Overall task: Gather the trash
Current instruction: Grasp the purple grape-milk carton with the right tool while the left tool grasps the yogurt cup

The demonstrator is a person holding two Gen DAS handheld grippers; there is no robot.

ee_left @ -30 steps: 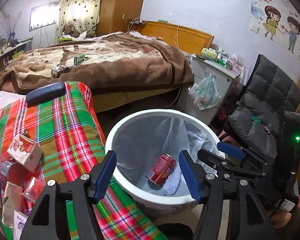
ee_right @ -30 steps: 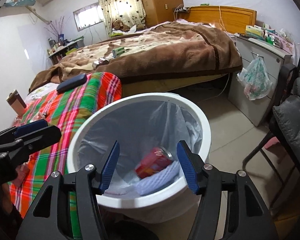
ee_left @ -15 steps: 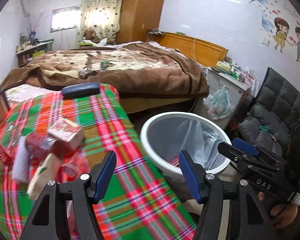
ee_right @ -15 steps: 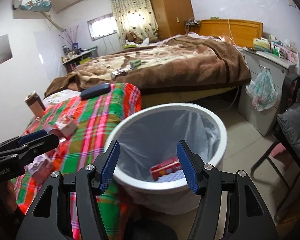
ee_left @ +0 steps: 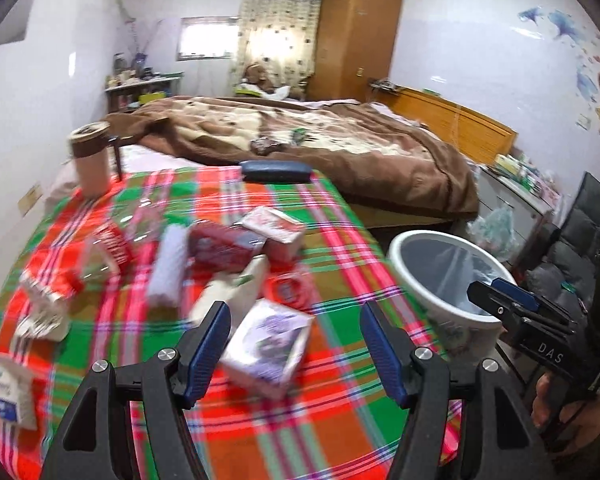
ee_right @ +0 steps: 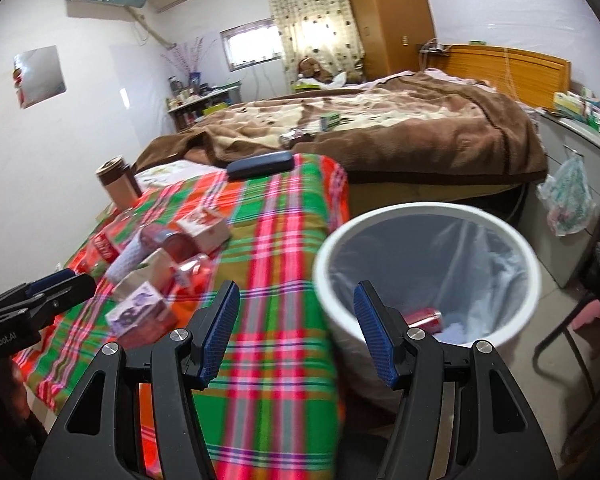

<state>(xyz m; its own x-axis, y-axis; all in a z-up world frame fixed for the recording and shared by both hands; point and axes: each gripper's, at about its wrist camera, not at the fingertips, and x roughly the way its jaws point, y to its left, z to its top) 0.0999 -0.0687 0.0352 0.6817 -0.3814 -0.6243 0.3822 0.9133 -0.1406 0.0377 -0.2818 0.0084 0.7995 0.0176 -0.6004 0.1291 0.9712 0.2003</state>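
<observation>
A white bin [ee_left: 440, 276] with a grey liner stands on the floor right of the plaid table [ee_left: 300, 432]; it also shows in the right wrist view [ee_right: 420, 216], with a red can [ee_right: 424, 317] inside. Trash lies on the table: a purple-and-white carton [ee_left: 268, 340], a red-and-white box [ee_left: 274, 226], a red packet [ee_left: 220, 246], a white roll [ee_left: 166, 268]. My left gripper [ee_left: 294, 340] is open and empty above the purple carton. My right gripper [ee_right: 296, 320] is open and empty over the table edge beside the bin.
A brown cup [ee_left: 90, 158] and a dark blue case [ee_left: 276, 171] stand at the table's far side. A bed with a brown blanket [ee_left: 340, 148] lies behind. A black chair [ee_left: 580, 248] and a grey cabinet [ee_right: 572, 168] are at the right.
Both grippers have swung left, away from the bin and over the table. The left gripper now faces the pile of trash. Both stayed open and empty.
</observation>
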